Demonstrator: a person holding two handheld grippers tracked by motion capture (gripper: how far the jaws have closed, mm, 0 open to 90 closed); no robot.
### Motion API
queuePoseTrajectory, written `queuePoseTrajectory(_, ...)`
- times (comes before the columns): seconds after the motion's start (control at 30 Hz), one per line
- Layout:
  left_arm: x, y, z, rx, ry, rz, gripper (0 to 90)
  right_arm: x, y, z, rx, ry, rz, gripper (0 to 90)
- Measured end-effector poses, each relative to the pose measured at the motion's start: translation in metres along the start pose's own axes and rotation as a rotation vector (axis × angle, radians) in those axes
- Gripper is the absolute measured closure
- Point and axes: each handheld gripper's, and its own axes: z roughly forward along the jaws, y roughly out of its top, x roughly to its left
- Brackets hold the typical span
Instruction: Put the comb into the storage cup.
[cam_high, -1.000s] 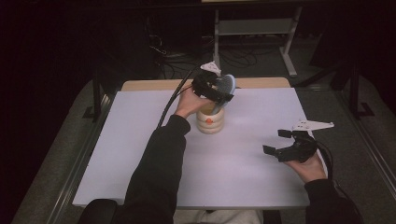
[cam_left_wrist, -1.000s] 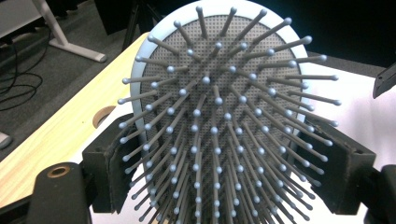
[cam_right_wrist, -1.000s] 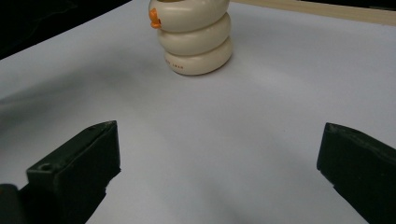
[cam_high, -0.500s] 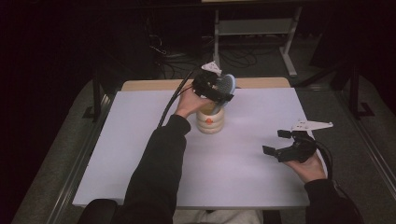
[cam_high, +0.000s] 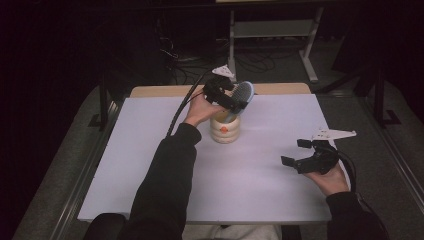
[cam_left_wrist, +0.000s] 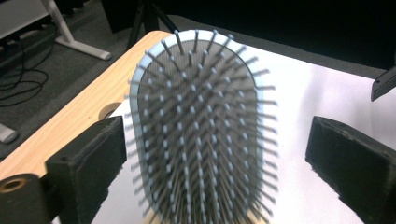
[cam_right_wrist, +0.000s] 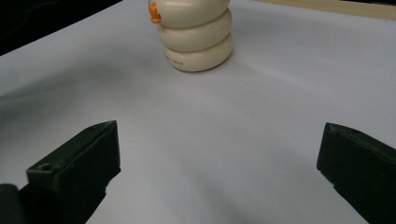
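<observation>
- Dark room all round, with cables and a desk frame on the floor at 12 o'clock; nearer, white sheet (cam_high: 150, 165) laid over a table, leaving a wooden strip (cam_high: 165, 91) bare along the far edge.
- At the middle of the sheet, slightly toward 12 o'clock: cream ribbed holder (cam_high: 225, 131), upright, with a small orange mark on its side.
- In that holder, head up and handle down: blue-rimmed hairbrush (cam_high: 242, 94), leaning a little toward 1 o'clock. Judged to be parked there so as to stand by itself, bristles clear of the sheet.
- Around the brush head, brought in from 10 o'clock by the left hand (cam_high: 200, 110): left gripper (cam_high: 235, 100). Jaws just been opening, now wide, with the head between them but not pinched. In the left gripper view, one pad just beside the bristle tips, the other well apart from the rim.
- Reads as a release after setting the brush in, with the grip loosened so the holder takes the weight.
- Down at 4 o'clock on the sheet, well apart from the holder: right gripper (cam_high: 295, 152), in the right hand (cam_high: 332, 180) resting low by the table edge.
- Jaws spread wide there too, nothing between them. Pointed toward the holder yet idle, probably kept out of the way while the other side works.
- Risk, as a guess: brushing the bristles on withdrawal and tipping the holder.
</observation>
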Motion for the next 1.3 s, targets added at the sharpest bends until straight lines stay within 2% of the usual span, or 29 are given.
queuePoseTrajectory(0.17,0.001,-0.006,-0.009,-0.009,0.004,-0.006,1.3,0.000,0.000,0.001,0.000,0.000,-0.002,0.0)
queuePoseTrajectory(0.27,0.000,-0.009,-0.017,-0.035,0.012,-0.022,0.0,0.000,0.000,0.001,0.001,-0.001,-0.002,0.0)
queuePoseTrajectory(0.33,-0.002,-0.012,-0.024,-0.052,0.032,-0.011,0.0,0.000,0.000,0.001,0.002,-0.001,-0.003,0.0)
queuePoseTrajectory(0.43,-0.002,-0.016,-0.035,-0.092,0.028,-0.028,0.0,0.000,0.000,0.001,0.002,-0.001,-0.003,0.0)
queuePoseTrajectory(0.63,-0.004,-0.024,-0.055,-0.126,0.043,-0.031,0.0,0.001,0.000,0.001,0.003,-0.003,-0.005,0.0)
queuePoseTrajectory(0.77,-0.006,-0.032,-0.066,-0.128,0.059,-0.022,0.0,0.001,0.000,0.001,0.005,-0.004,-0.009,0.0)
queuePoseTrajectory(1.2,-0.009,-0.066,-0.093,-0.152,0.073,-0.057,0.0,0.001,0.000,0.001,0.003,-0.004,-0.012,0.0)
queuePoseTrajectory(1.3,-0.011,-0.074,-0.100,-0.171,0.081,-0.063,0.0,0.002,0.000,0.000,0.002,-0.004,-0.011,0.0)
